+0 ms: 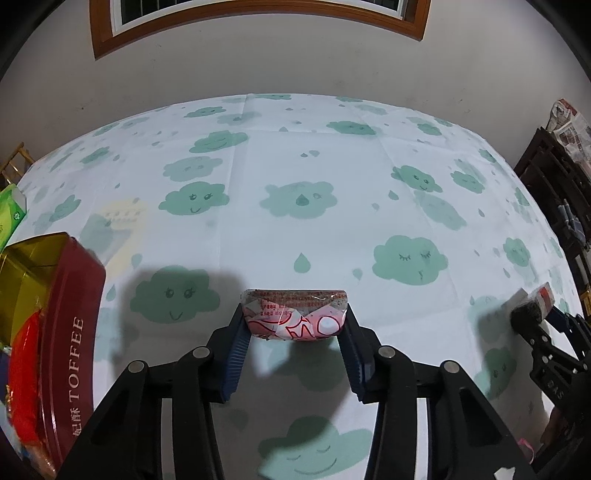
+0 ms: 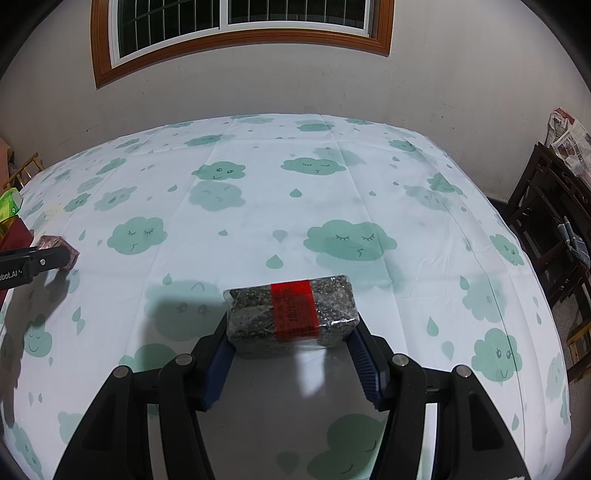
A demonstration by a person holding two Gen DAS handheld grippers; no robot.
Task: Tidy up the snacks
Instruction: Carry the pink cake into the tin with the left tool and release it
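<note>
My left gripper (image 1: 294, 322) is shut on a small pink-and-red wrapped snack (image 1: 291, 301), held crosswise between the blue pads just above the cloud-print tablecloth (image 1: 295, 166). In the right wrist view, my right gripper (image 2: 292, 329) is shut on a grey speckled snack block (image 2: 255, 314) in clear wrap with a red band. A red tin marked TOFFEE (image 1: 70, 321) stands at the left, open, with a gold inside and red packets in it. The left gripper (image 2: 61, 254) with its snack (image 2: 51, 242) shows at the right wrist view's left edge.
A green box (image 1: 11, 210) sits behind the tin at the table's left edge. Dark wooden furniture (image 2: 546, 221) with newspapers on top stands off the table's right side. A wall with a window (image 2: 240, 22) runs behind the far edge.
</note>
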